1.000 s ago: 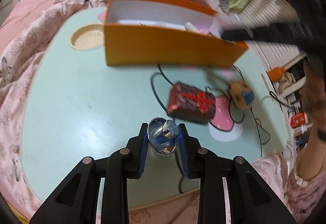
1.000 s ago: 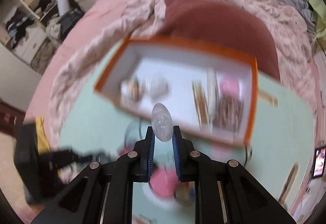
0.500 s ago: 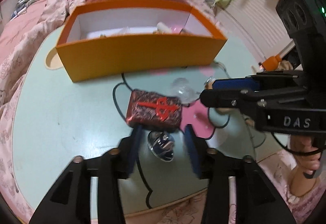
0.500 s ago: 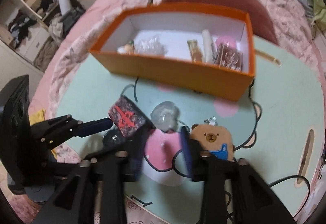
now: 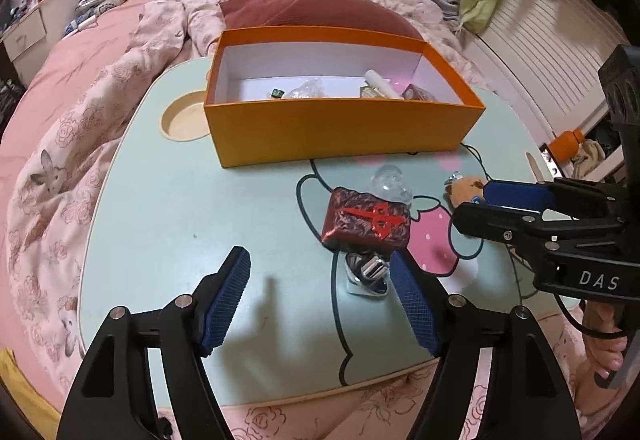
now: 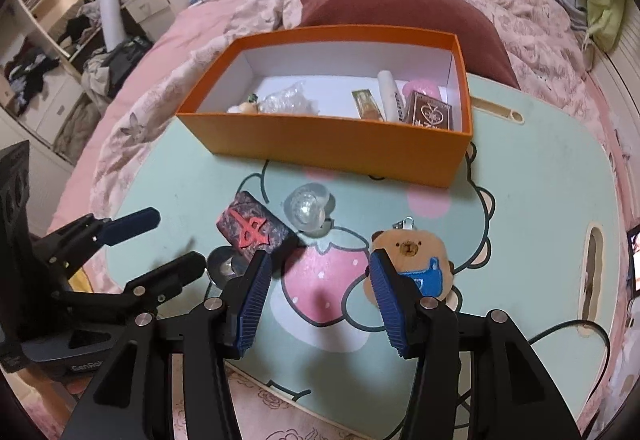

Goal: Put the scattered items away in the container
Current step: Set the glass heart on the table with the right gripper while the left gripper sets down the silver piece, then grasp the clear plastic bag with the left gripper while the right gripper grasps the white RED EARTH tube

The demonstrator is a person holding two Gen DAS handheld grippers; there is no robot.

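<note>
orange box [image 5: 340, 135], mint table [image 5: 180, 207]

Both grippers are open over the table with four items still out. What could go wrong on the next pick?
The silver object lies tight against the dark red packet, so the left gripper may nudge both. The clear plastic piece looks slippery and could pop out. The right gripper and left work close together; they might collide near the bear charm.
</note>
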